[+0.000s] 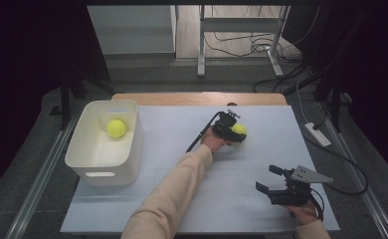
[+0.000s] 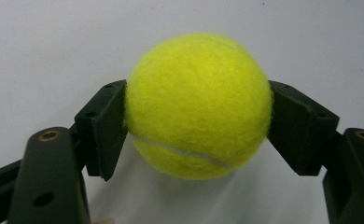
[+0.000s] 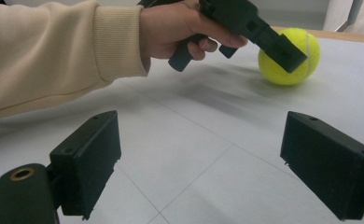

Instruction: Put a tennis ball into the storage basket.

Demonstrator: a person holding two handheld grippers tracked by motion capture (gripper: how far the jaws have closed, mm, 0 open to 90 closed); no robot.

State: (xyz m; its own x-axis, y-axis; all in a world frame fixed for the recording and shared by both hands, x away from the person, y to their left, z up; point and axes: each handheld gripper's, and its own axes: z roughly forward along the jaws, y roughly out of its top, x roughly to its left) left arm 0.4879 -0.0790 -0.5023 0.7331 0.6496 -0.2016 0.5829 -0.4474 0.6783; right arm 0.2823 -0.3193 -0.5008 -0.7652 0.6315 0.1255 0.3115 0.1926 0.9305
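At the left of the bench (image 1: 182,209) stands a white bin (image 1: 85,162) with one tennis ball (image 1: 116,128) already lying in it. Toward the middle, the left claw (image 1: 233,131) is clamped on a second tennis ball (image 2: 198,105), which sits on the white sheet well apart from the bin. In the left gripper view the two pads press on the ball's opposite sides, about at its widest line, with the seam running below.

The ball looks light, and its fuzzy felt should give the pads good friction, so slipping seems unlikely. It is springy rather than fragile: a firm squeeze would only dent it a little, and a drop would do no harm beyond a bounce and a roll. Being round, it is best held across the middle, as now; a hold nearer the top or bottom could let it squirt out.

At the right, the right claw (image 1: 267,180) hovers near the bench's front edge with its jaws apart and nothing between them.

The surface is a smooth, flat white sheet with faint grid lines, over a wooden top that shows at the far edge; a loose ball would roll freely on it. The room beyond is dim, with grey floor, a metal frame's legs, trailing cables and a power strip (image 1: 317,134).
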